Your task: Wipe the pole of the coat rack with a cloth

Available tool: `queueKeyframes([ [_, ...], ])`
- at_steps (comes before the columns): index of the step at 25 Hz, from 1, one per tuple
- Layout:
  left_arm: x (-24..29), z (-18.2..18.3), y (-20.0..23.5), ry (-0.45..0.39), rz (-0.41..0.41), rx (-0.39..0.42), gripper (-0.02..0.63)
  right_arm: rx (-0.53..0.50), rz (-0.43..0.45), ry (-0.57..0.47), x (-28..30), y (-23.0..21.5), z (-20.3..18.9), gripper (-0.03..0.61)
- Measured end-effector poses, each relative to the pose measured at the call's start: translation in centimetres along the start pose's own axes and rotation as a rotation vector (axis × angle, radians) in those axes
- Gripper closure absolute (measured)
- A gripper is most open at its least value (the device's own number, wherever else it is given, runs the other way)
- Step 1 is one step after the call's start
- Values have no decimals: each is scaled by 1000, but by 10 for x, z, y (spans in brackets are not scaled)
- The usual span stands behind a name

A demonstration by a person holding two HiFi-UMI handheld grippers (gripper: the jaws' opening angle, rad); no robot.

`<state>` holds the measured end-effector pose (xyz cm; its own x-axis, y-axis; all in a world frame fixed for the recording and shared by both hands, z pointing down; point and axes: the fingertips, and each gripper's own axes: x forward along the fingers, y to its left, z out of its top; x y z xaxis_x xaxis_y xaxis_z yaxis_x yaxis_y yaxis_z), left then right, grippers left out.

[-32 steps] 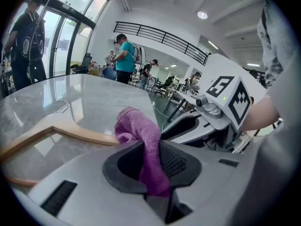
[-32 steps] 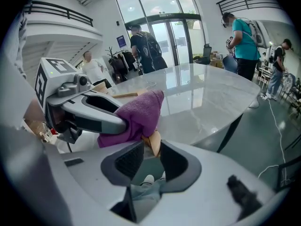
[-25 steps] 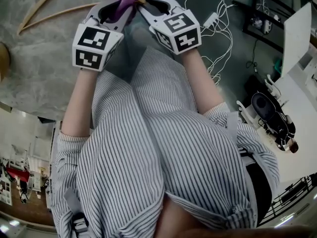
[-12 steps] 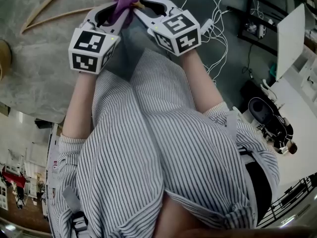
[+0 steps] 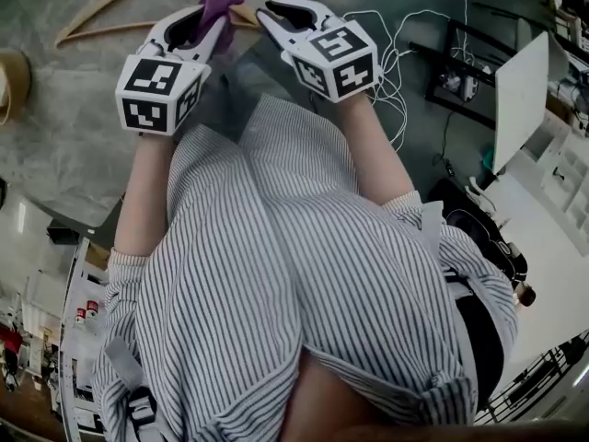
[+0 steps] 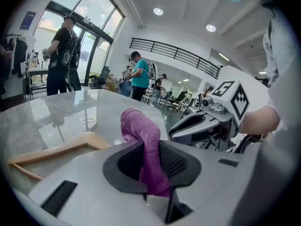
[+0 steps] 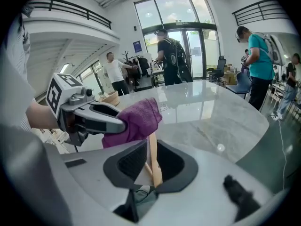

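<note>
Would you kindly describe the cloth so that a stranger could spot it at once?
On the grey marble table, look by the wooden hanger. The cloth is clamped in the left gripper and is the only purple, fluffy thing there.

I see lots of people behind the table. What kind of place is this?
Probably a big open office or lab hall, not a home. Tall glass doors let in daylight, a railed balcony runs overhead, and an office chair stands beyond the marble-look table.
</note>
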<state>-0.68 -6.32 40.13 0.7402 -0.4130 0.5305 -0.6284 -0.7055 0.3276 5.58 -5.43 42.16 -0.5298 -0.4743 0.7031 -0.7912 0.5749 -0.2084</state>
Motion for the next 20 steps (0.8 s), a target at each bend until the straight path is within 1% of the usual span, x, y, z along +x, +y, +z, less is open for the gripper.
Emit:
queueKeyframes([
  [5,-21,20,20,-53,74,-10,523,-78,17,-28,-3,3,31,525],
  [9,-38,28,38,-80,140,-30,523,-145,58,-52,0,12,55,541],
  [14,-58,35,54,-112,206,-58,523,-210,124,-44,4,25,76,555],
  [17,-68,43,65,-144,241,-77,523,-246,137,-54,7,30,90,558],
  [20,-75,55,71,-181,274,-74,523,-295,152,-75,8,32,104,563],
])
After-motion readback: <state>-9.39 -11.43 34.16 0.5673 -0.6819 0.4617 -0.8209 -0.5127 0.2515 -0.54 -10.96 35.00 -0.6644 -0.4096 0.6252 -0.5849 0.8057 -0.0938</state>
